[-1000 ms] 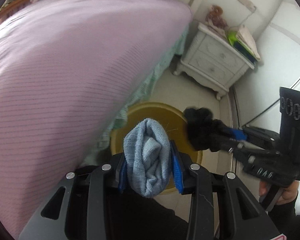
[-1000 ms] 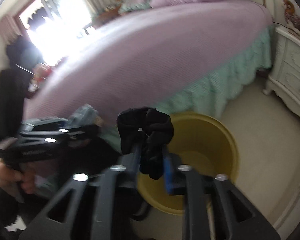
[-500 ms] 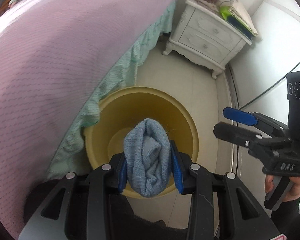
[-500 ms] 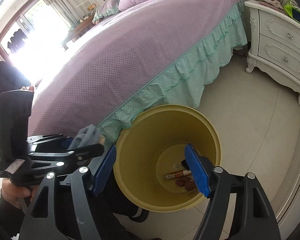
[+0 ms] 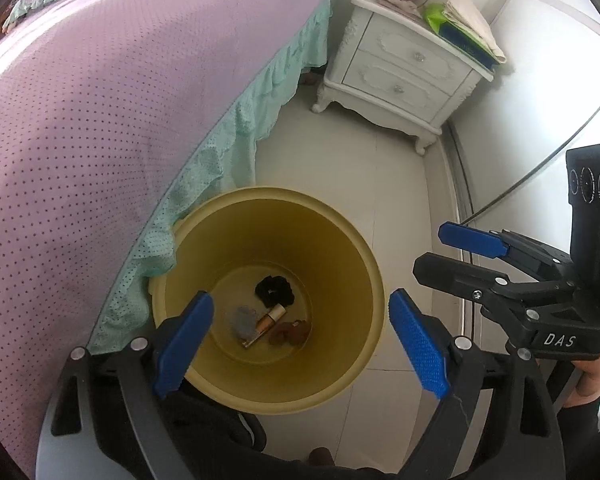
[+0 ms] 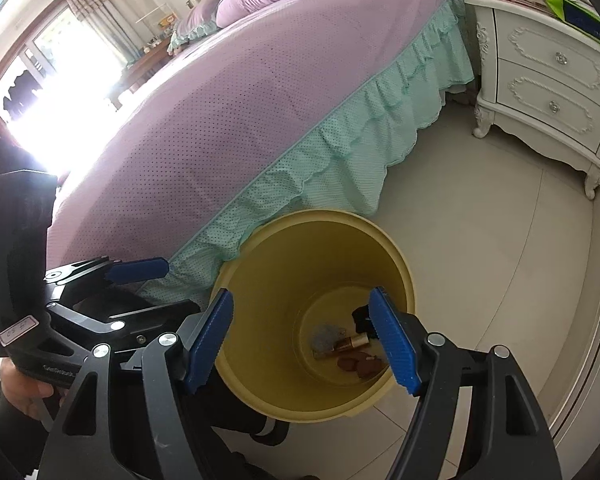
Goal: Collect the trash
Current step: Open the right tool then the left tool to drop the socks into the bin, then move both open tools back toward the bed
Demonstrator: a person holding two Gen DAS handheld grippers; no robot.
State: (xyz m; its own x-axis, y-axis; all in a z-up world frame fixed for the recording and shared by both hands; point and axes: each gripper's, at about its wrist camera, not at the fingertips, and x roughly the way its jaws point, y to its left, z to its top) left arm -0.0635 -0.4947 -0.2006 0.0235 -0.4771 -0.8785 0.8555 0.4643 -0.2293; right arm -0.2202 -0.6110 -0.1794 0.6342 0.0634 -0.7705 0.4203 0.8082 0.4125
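Left wrist view: left claw [image 5: 300,340] is opening, empty, above the round yellow plastic bin [image 5: 364,264]; the grey-blue cloth wad [image 5: 244,320] lies inside. Right claw [image 6: 306,340] gapes empty. Next move likely calls for seeking more trash.

A bed [image 5: 100,120] with a purple dotted cover and mint frill fills the upper left. A white nightstand [image 5: 404,68] stands at upper right on pale floor tiles [image 5: 332,168]. A bright curtained window [image 6: 40,64] glares at far left.
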